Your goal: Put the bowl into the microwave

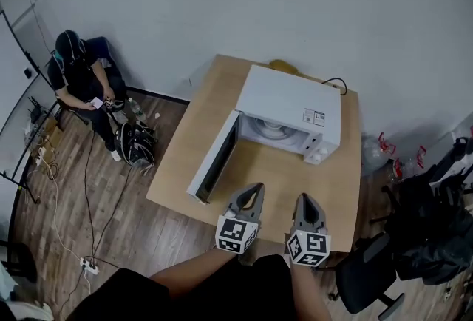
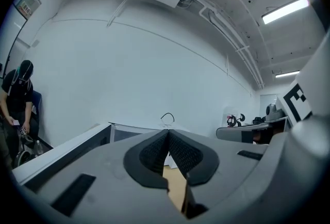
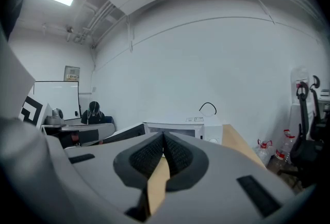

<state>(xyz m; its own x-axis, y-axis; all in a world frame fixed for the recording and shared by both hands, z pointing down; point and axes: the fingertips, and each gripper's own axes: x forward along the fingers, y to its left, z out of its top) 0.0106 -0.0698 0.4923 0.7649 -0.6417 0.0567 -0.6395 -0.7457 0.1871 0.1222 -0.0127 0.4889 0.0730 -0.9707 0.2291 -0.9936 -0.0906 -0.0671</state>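
A white microwave (image 1: pixel 292 111) stands on the wooden table (image 1: pixel 295 179) with its door (image 1: pixel 214 164) swung open to the left. In its cavity sits a pale round shape (image 1: pixel 272 129) that looks like the bowl, though it may be the turntable. My left gripper (image 1: pixel 256 188) and right gripper (image 1: pixel 305 199) hover side by side over the table's near edge, in front of the opening. Both are shut and hold nothing. The left gripper view shows its pads (image 2: pixel 168 132) meeting, with the open door (image 2: pixel 67 148) at left. The right gripper view shows closed pads (image 3: pixel 163 136) below the microwave (image 3: pixel 191 127).
A person (image 1: pixel 77 79) sits at the far left beside a dark bag (image 1: pixel 135 143) on the wood floor. A power strip (image 1: pixel 89 265) and cables lie near it. An office chair (image 1: pixel 369 271) and dark gear (image 1: pixel 432 223) crowd the right. A black cable (image 1: pixel 336 81) loops behind the microwave.
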